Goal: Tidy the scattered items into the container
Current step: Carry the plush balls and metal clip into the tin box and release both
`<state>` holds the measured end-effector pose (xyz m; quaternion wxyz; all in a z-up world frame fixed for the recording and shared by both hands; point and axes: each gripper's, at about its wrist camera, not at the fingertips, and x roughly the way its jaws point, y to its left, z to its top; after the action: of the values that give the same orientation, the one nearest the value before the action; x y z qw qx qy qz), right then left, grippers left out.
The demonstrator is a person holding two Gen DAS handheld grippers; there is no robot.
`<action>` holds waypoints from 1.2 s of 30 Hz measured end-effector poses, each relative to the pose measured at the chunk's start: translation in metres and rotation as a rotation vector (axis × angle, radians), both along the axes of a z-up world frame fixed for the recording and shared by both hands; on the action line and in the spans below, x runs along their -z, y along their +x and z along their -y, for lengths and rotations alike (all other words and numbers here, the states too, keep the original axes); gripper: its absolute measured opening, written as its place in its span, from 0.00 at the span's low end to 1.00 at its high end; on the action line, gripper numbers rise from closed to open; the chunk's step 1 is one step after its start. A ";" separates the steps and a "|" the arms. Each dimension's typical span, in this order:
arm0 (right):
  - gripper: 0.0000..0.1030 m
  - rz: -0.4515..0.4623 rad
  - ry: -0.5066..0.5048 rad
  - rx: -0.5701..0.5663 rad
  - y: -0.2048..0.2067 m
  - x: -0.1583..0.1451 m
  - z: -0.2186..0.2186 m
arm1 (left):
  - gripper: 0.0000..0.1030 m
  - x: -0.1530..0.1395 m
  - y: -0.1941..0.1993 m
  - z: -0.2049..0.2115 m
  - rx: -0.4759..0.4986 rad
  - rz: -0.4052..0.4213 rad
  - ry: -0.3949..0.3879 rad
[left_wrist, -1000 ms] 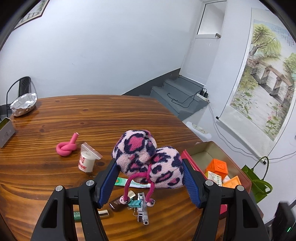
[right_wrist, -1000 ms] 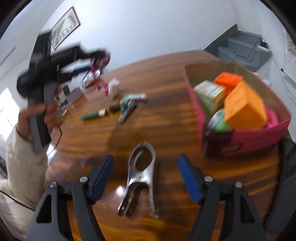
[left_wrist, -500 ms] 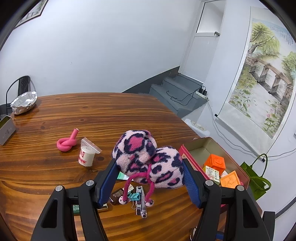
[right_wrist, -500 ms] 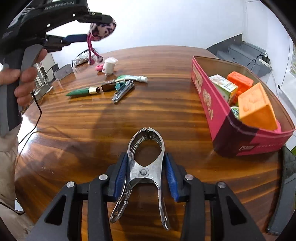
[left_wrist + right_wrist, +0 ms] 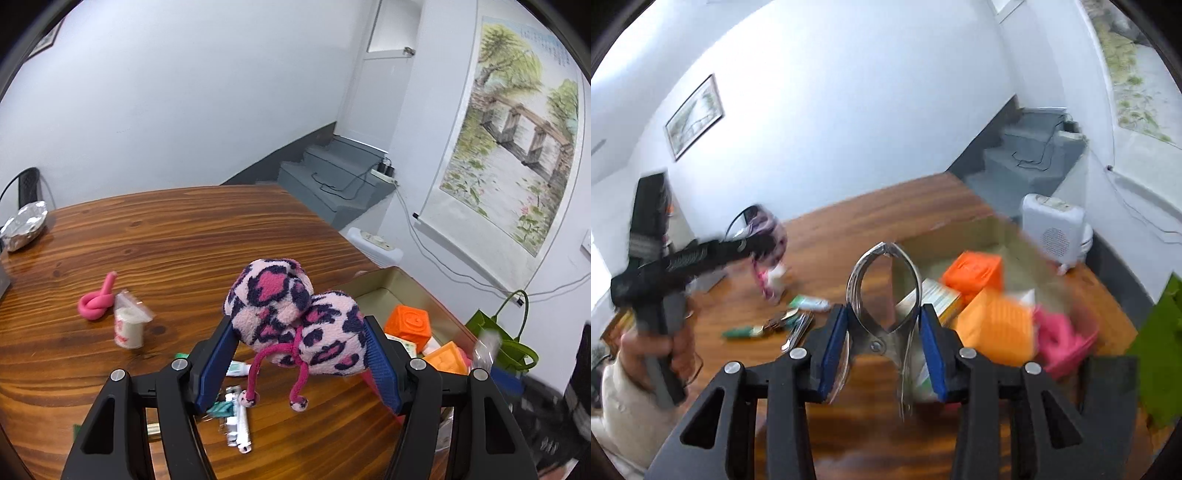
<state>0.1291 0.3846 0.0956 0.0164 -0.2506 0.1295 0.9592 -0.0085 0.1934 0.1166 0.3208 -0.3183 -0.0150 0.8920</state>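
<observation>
My left gripper (image 5: 299,326) is shut on a pink leopard-spotted plush pair (image 5: 291,314) with dangling pink cords, held in the air above the wooden table (image 5: 166,236). It hangs just left of the open pink-sided box (image 5: 391,291). My right gripper (image 5: 883,314) is shut on a silver metal spring clamp (image 5: 873,341), raised off the table in front of the box (image 5: 960,232), where orange blocks (image 5: 975,273) lie. A pink knotted tube (image 5: 96,303), a small white cup (image 5: 128,326), a toothpaste tube (image 5: 236,368) and a metal clipper (image 5: 238,424) lie scattered on the table.
A foil bundle (image 5: 24,227) sits at the table's far left edge. A green bag (image 5: 498,339) hangs past the box and a white heater (image 5: 1052,229) stands on the floor behind it. A person's hand (image 5: 676,347) holds the left gripper's handle.
My right gripper closed on the clamp and lifted it off the table toward the box. My left gripper carried the plush pair a little toward the box.
</observation>
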 end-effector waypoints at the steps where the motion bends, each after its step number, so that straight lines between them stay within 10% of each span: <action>1: 0.42 -0.007 0.026 0.033 -0.004 -0.002 -0.005 | 0.67 0.000 0.000 -0.005 0.008 -0.001 -0.004; 16: 0.41 0.042 -0.073 0.175 -0.068 0.011 -0.089 | 0.67 0.016 -0.017 -0.049 0.077 0.036 -0.034; 22: 0.78 -0.015 -0.098 0.247 -0.058 0.015 -0.096 | 0.67 0.019 -0.023 -0.067 0.113 0.057 -0.033; 36: 0.84 -0.086 -0.037 0.349 -0.045 0.009 -0.095 | 0.79 0.024 -0.041 -0.130 0.223 0.105 0.000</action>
<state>0.0837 0.4798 0.0870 0.1726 -0.1834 0.1895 0.9490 -0.0495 0.3230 0.0931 0.4167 -0.3644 0.0035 0.8328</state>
